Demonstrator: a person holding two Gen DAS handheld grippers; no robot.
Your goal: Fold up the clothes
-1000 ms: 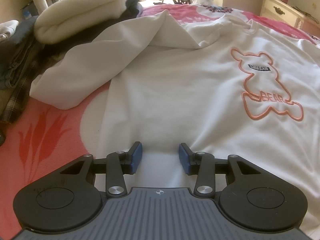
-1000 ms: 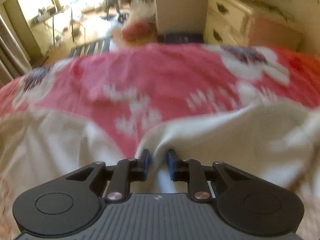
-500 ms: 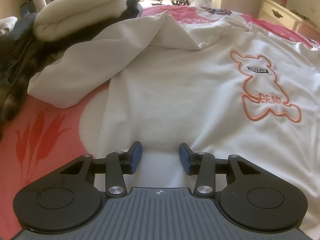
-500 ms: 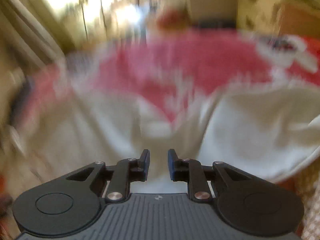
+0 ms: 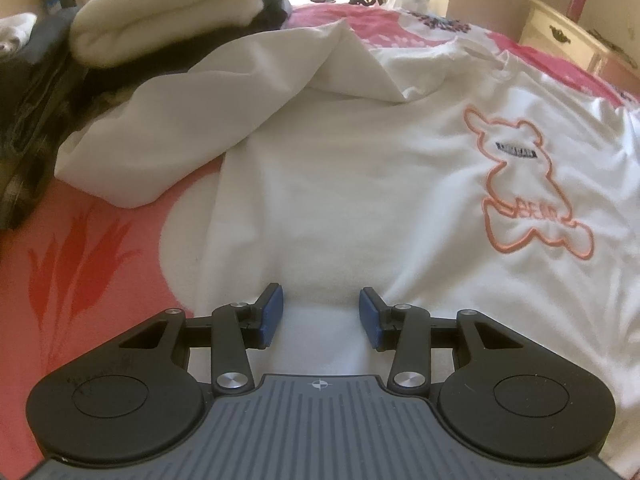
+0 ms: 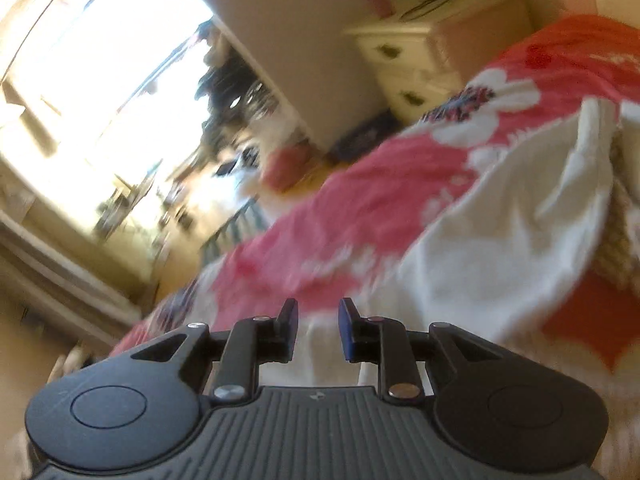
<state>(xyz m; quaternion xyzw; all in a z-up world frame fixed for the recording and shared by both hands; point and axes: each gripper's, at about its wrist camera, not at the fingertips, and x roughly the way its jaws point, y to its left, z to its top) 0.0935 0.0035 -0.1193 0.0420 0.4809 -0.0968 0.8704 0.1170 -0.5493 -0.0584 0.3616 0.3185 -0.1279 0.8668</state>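
A white sweatshirt [image 5: 352, 184] with an orange bear outline [image 5: 524, 184] lies spread on the pink flowered bedspread [image 5: 88, 256]. Its left sleeve [image 5: 192, 120] is folded over and bunched at the upper left. My left gripper [image 5: 320, 312] is open, low over the sweatshirt's hem, with cloth between the blue pads but not pinched. In the tilted, blurred right wrist view, my right gripper [image 6: 318, 326] is open over white cloth; the sweatshirt's other sleeve [image 6: 512, 240] lies on the bedspread [image 6: 360, 208] to its right.
A pile of clothes with a folded cream garment [image 5: 168, 12] on top and dark garments [image 5: 36, 92] sits at the bed's upper left. A cream dresser [image 5: 568, 40] stands beyond the bed, also in the right wrist view [image 6: 424, 56]. A bright window [image 6: 100, 80] is at left.
My right gripper has let go of the white cloth, opened wider and swung, tilting its view. The left gripper has stayed open over the hem, creeping slightly forward.
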